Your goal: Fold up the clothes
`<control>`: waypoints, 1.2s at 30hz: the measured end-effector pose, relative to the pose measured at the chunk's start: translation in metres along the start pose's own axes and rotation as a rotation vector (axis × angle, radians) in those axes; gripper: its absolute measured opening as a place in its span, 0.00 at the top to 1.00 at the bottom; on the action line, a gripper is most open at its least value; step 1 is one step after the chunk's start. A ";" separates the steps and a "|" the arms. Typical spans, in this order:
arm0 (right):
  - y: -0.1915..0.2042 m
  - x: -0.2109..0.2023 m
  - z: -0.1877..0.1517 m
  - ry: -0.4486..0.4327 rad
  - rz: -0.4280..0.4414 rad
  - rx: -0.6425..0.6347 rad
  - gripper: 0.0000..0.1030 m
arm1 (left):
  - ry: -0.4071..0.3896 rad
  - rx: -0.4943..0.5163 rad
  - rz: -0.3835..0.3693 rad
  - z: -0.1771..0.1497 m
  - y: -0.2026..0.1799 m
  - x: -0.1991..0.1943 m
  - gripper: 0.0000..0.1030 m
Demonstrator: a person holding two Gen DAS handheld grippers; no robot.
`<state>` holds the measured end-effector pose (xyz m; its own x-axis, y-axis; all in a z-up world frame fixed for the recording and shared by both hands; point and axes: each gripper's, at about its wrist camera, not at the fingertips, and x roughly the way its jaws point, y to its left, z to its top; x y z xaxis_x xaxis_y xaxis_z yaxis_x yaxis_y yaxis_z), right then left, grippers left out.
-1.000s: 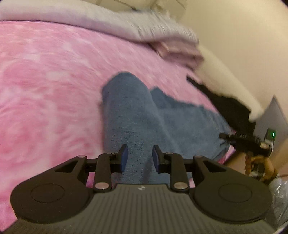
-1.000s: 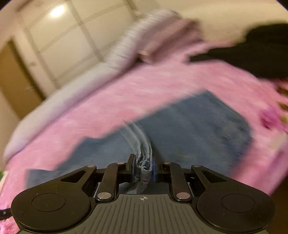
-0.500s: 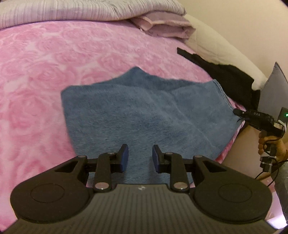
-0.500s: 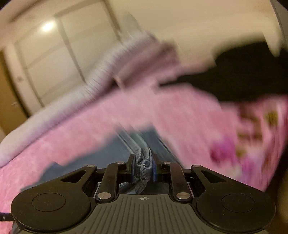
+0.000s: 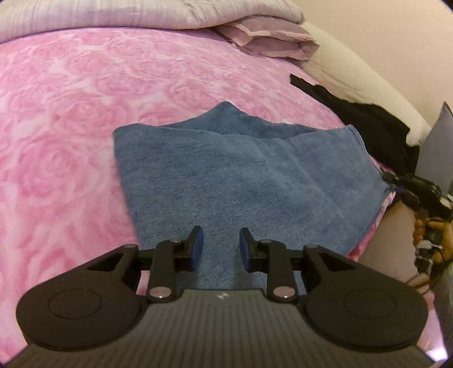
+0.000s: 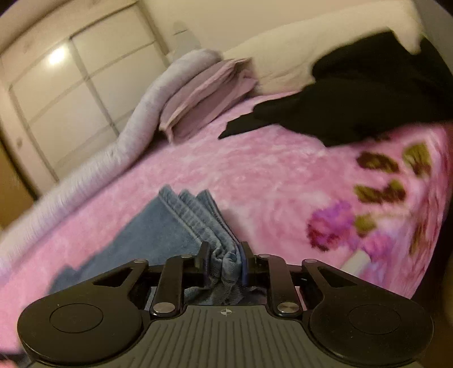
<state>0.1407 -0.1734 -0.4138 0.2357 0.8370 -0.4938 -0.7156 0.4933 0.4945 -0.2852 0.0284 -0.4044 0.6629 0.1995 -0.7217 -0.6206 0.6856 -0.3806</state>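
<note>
"Where was the towel at that point?"

"The blue towel (image 5: 240,175) lay folded on the bed, on the pink rose-patterned blanket (image 5: 62,119). One uneven corner stuck up along its far edge. My left hand-held gripper (image 5: 220,249) hung just over the near edge with its jaws apart and nothing between them."

"And your other one?"

"My right hand-held gripper (image 6: 225,257) was clamped on the towel's (image 6: 181,223) hemmed edge. Several stacked layers bunched between the jaws and fanned out ahead of them, down at the side of the bed."

"Any label or brand you could read?"

"No. The only mark I saw was a small crosshair emblem on the gripper body. I found no tag or lettering on the towel."

"What else was around?"

"A black garment (image 6: 359,93) was heaped near the cream pillow (image 6: 283,51). A folded mauve cloth (image 5: 269,39) sat at the far end beside a rolled grey blanket (image 5: 141,14). A floral print (image 6: 376,203) showed on the blanket's hanging side, blurred. Pale wardrobe doors (image 6: 70,85) stood behind the bed."
</note>
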 end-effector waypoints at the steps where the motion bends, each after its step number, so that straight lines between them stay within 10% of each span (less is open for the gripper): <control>1: -0.006 -0.007 0.001 -0.012 0.000 0.069 0.63 | -0.008 -0.012 0.007 0.000 0.003 -0.004 0.78; 4: -0.026 -0.030 -0.002 -0.022 0.032 0.287 0.44 | -0.029 -0.061 0.017 -0.001 0.015 -0.016 0.77; 14: -0.056 -0.001 -0.024 0.093 0.132 0.579 0.51 | -0.062 -0.268 -0.019 -0.008 0.049 -0.024 0.77; 19: -0.040 0.015 -0.001 0.116 0.065 0.382 0.71 | -0.055 -0.274 -0.034 -0.009 0.045 -0.019 0.77; 29: -0.032 0.036 0.024 0.074 0.040 0.303 0.61 | -0.071 -0.212 -0.028 -0.017 0.024 -0.019 0.77; 34: 0.033 -0.010 0.005 -0.109 -0.089 -0.119 0.60 | -0.061 -0.139 0.060 -0.027 0.016 -0.019 0.77; 36: 0.052 -0.003 -0.013 -0.046 -0.056 -0.266 0.60 | -0.042 -0.128 0.070 -0.036 0.012 -0.015 0.77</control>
<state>0.0940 -0.1534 -0.3954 0.3054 0.8230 -0.4790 -0.8464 0.4651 0.2593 -0.3178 0.0086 -0.4194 0.6316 0.2749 -0.7249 -0.7125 0.5745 -0.4029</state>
